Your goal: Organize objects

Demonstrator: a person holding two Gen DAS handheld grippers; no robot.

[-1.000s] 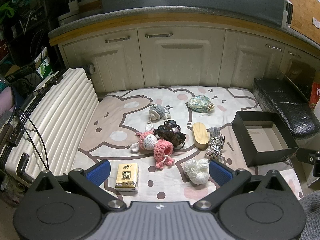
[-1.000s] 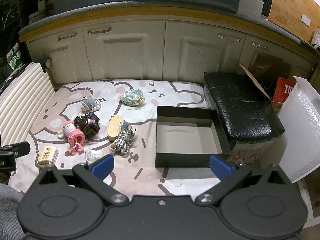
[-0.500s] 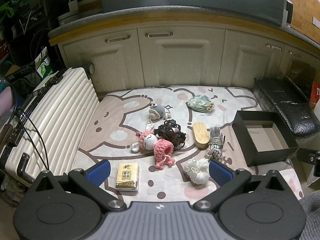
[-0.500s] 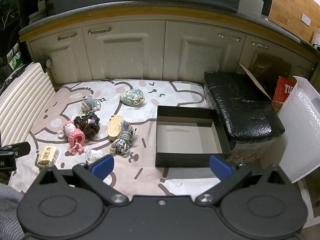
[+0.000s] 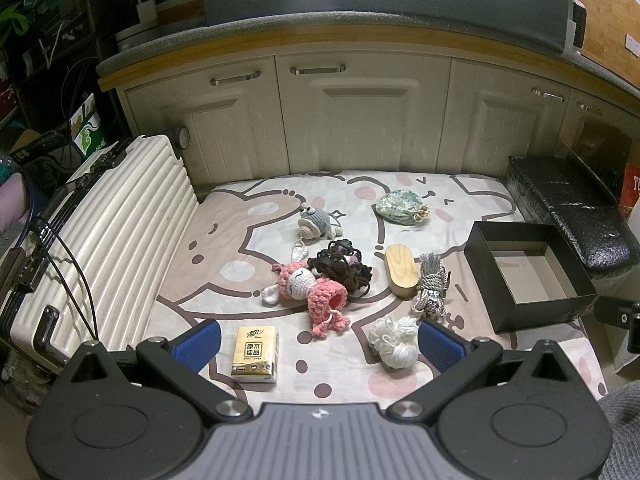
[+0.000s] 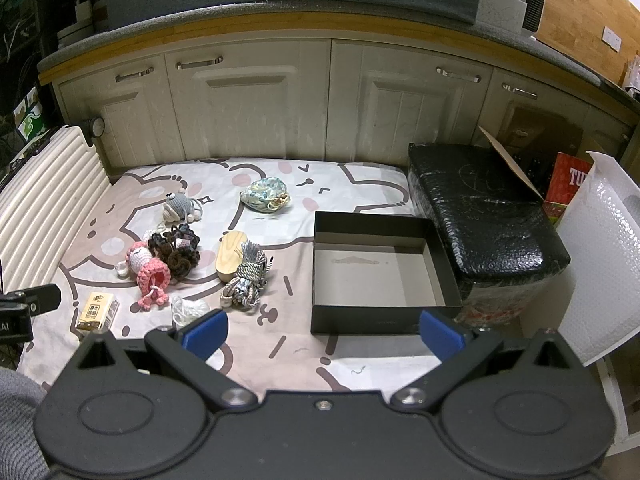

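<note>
Opening stage of the sort: your left gripper (image 5: 318,342) and right gripper (image 6: 323,328) both hover above the near edge of the patterned mat (image 5: 224,240), each with its blue pads spread wide and nothing between them. The black box (image 6: 376,322) stands empty at the mat's right edge, just beside the black wrapped bundle (image 6: 488,216), and judging by the task it is the likely container. None of the loose items is in it yet. Along the near edge lie the tissue pack (image 5: 256,354), toward the left, and the white yarn ball (image 5: 394,342), which sits just ahead of your left gripper's right-hand pad. In the middle of the mat the pink crochet doll (image 5: 310,290) touches the dark hair ties (image 5: 344,266), while the wooden brush (image 5: 400,270) lies against the grey rope bundle (image 5: 432,288). Toward the far edge rest the grey crochet toy (image 5: 316,222) and the floral pouch (image 5: 400,208), well apart from each other. The white suitcase (image 5: 108,240) borders the mat's left edge. The next move, as it appears, calls for you to lower one gripper over a single item, the yarn or the tissue pack being nearest, and to close on it alone; the soft yarn may well snag or unravel, so take it round its bulk
</note>
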